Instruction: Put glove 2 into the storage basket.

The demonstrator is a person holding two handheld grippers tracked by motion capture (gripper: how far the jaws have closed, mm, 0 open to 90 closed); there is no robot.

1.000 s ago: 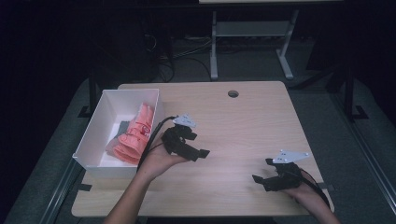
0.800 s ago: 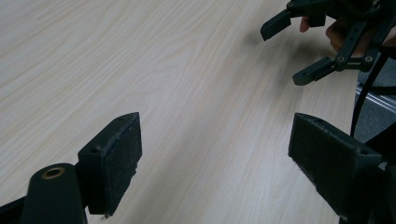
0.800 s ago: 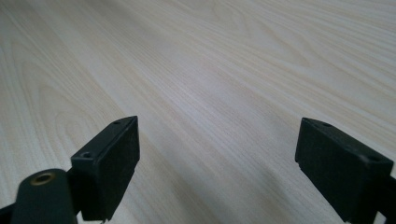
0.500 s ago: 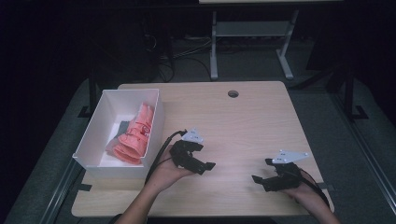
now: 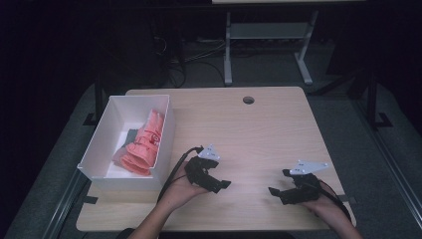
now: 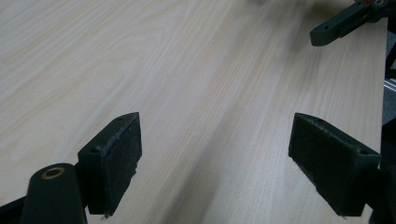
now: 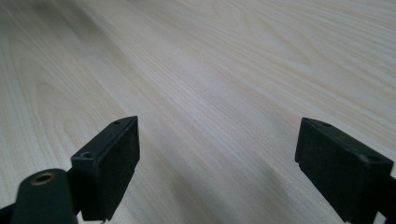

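Gripper wide above bare table

I work in what looks like a lab or test room: my light wooden desk with a cable hole stands on grey carpet, the room around it dark. Behind it loose cables lie on the floor beside the white metal legs of another table.

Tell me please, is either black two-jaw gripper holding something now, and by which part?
Nothing is held. The left gripper and the right gripper both have open jaws with only the light wooden table between them.
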